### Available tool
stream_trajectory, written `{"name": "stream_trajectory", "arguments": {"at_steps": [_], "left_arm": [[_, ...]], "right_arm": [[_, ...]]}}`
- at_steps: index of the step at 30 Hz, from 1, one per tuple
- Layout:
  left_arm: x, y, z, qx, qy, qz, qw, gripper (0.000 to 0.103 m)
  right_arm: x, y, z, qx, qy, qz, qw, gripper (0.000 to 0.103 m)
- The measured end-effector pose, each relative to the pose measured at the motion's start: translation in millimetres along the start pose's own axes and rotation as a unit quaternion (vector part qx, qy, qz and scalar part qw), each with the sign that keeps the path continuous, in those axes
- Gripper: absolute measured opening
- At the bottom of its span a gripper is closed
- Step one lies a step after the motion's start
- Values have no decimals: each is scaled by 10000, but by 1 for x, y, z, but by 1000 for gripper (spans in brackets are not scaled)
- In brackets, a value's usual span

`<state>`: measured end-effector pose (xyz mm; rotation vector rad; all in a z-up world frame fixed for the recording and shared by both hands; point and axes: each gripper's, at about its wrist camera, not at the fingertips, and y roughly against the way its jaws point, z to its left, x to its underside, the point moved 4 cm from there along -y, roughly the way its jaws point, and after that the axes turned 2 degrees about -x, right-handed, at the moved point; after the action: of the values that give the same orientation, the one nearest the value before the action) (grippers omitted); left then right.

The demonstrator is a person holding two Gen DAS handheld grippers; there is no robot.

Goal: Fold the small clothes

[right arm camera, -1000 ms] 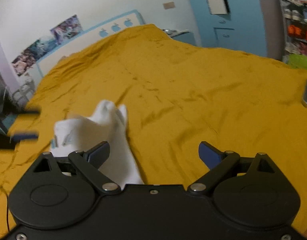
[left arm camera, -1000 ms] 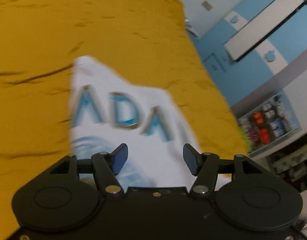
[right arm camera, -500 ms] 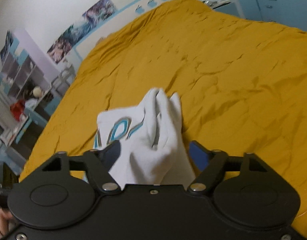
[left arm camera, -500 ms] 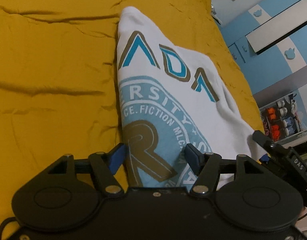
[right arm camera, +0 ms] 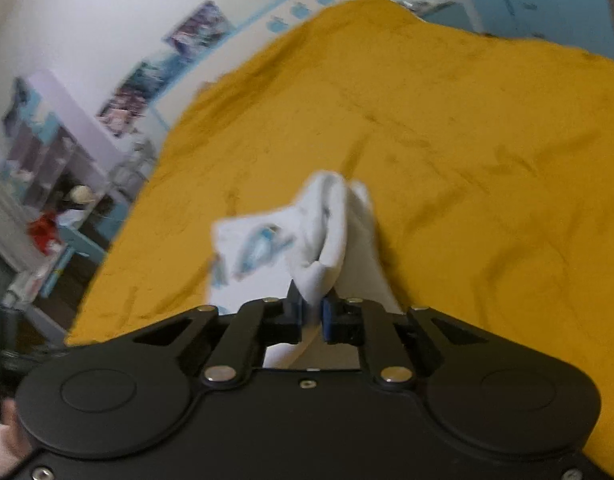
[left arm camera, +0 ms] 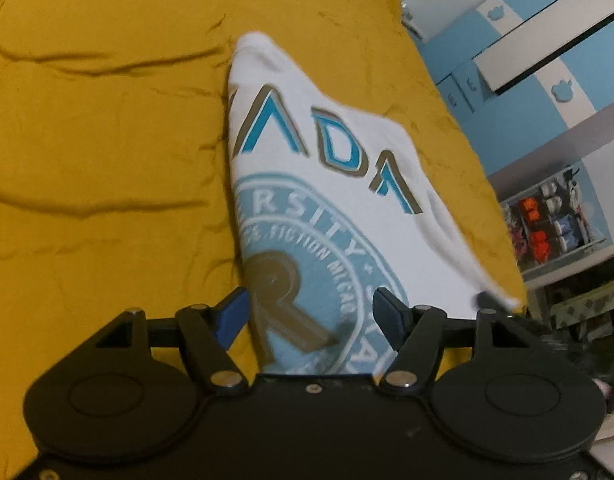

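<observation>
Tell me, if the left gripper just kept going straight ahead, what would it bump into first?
Probably the white T-shirt, whose printed front already lies between the open left gripper; depth is hard to judge.

White cotton-like knit T-shirt (left arm camera: 339,184): soft, matt cloth; flat blue and brown-grey print, faintly smoother than the weave; bunched folds (right arm camera: 331,236) in the right wrist view.

Mustard-yellow fabric bedspread (left arm camera: 107,128): beneath the T-shirt; matt with a slight sheen, creased and wrinkled.

Black plastic left gripper (left arm camera: 309,314): smooth, semi-matt housing; bright metal rivets; blue matt finger pads (left arm camera: 231,314), material unclear.

Black plastic right gripper (right arm camera: 311,314): same finish; blue pads pressed onto the T-shirt cloth.

Blue-and-white wardrobe (left arm camera: 547,40): beyond the bedspread; smooth painted-looking panels.
</observation>
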<state>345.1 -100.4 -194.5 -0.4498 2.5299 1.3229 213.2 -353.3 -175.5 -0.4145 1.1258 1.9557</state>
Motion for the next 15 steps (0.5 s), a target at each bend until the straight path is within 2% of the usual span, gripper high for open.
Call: {"name": "stream_trajectory", "arguments": {"at_steps": [2,5,7,8,9,11,15], "left_arm": [[8,-6,4,-34,-2,98,9999,69],[17,-15,9,-56,-10,296,9995,69],[15,-15,11,-85,-69,204,9997,69],[11,-12,10,-47,-100,96,9999,69],[5,-10,10,27,-116,-26,9999,69],[-10,-6,9,86,-92,-239,9996,72],[-48,-14,12,-37,-63,-579,9983,72]], "right_arm": [[20,-15,-23,114,-309,242,9992,9],[30,-14,-36,-69,-615,122,9980,11],[24,-6,-32,-131,-521,113,9985,22],[20,-2,-29,-130,-422,80,9990,31],[11,4,-25,-106,-250,-33,9996,47],[-7,12,-13,-53,142,-362,9992,61],[-56,-16,6,-301,725,-637,9949,62]]}}
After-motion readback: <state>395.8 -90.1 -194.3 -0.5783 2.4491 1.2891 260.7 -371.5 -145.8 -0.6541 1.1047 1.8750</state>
